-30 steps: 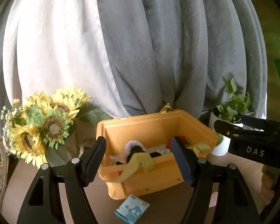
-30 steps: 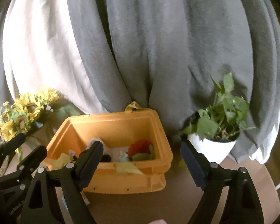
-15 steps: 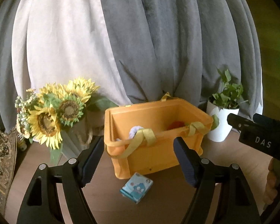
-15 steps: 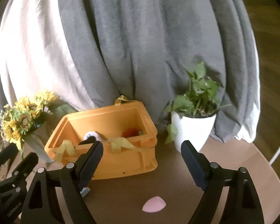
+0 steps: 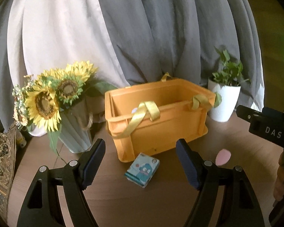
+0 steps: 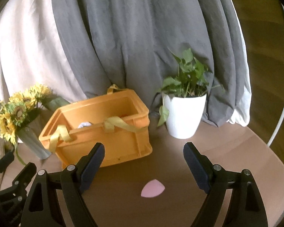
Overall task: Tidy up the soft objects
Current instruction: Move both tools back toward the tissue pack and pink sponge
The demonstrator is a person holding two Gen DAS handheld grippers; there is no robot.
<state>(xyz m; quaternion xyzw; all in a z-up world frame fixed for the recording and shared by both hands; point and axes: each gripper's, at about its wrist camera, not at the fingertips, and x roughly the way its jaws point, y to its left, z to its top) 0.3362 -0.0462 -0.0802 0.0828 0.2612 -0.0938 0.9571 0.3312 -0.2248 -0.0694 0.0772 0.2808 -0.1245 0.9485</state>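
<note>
My left claw is spread wide, holding nothing, low over bare table. The tissue pack lies just in front of the crate, between my fingers. My right claw is also spread and unloaded, with the pink sponge on open table between its fingers. A vase stands left of the crate, a plant pot right.

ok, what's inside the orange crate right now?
Only a white fluffy bit shows over the near wall of the orange crate, beside a yellow strap draped over the rim. The near wall covers the crate floor, so anything else inside is hidden.
</note>
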